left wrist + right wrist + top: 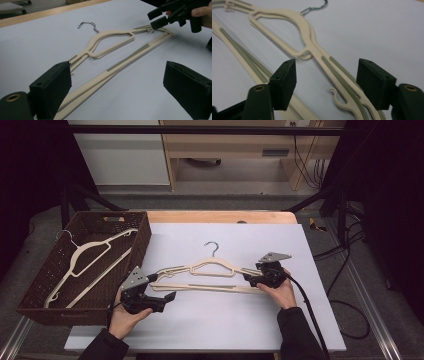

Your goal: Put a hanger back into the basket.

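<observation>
High view, surface: a white sheet covers the wooden table (220,216).
High view, hangers: two cream plastic coat hangers (210,275) with a metal hook lie stacked flat on the sheet, between the two claws.
High view, left claw (167,296): black, held in the person's left hand, low at the hangers' left end; its jaws stand apart just below the hanger arm.
High view, right claw (248,279): black, held in the right hand, at the hangers' right end, jaw tips at the arm.
High view, basket: a dark brown woven basket (35,300) sits left of the left claw and holds more cream hangers (87,262).

Left gripper view, left claw (117,82): jaws wide open, nothing pressed between them; the stacked hangers (117,42) run away from beside the near left jaw, whose inner edge overlaps the hanger arm.
Left gripper view, right claw (158,18): at the far end, its jaw tips straddle the hanger's corner.

Right gripper view, right claw (327,82): jaws partly open, not clamped; the ribbed hanger arm (342,80) passes between them, close to the right jaw, with a gap on the left.
Right gripper view, hook: the metal hook (317,7) lies far ahead of the jaws.
</observation>
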A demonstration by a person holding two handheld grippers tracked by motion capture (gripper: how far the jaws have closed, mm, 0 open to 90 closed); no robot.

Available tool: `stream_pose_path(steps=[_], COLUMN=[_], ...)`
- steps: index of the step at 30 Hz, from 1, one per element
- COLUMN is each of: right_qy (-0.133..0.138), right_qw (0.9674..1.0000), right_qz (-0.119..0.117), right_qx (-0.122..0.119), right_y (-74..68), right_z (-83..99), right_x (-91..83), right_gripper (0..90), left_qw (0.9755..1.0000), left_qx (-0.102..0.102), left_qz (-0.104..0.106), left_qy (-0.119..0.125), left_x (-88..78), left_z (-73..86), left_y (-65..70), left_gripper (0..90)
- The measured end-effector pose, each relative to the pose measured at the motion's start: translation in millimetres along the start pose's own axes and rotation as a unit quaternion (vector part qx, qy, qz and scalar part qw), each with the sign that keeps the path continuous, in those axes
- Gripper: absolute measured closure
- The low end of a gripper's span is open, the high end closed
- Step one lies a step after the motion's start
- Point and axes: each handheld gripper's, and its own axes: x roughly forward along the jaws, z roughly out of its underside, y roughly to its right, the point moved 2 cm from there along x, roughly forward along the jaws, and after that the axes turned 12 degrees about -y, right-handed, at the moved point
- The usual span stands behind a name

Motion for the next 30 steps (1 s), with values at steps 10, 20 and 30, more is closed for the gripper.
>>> stream_pose_path(steps=[10, 20, 30], right_qy=[-0.025, -0.058, -0.066], right_qw=[0.9997, 0.9974, 0.9954], right_qz=[0.003, -0.025, -0.047], right_qx=[-0.002, -0.034, -0.051], right_y=[10.0, 3.6, -8.8], right_z=[4.1, 7.3, 8.0], right_x=[24.2, 20.6, 15.2], right_gripper=[55.6, 70.4, 68.2], left_qw=[1.0, 1.0, 1.0], left_qx=[0.001, 0.002, 0.002], left_qz=[0.002, 0.002, 0.003], left_qy=[0.005, 0.006, 0.007], left_x=[0.3, -1.9, -2.3], left_z=[-0.6, -1.1, -1.2], left_y=[0.4, 0.2, 1.0], left_gripper=[8.0, 7.9, 7.9])
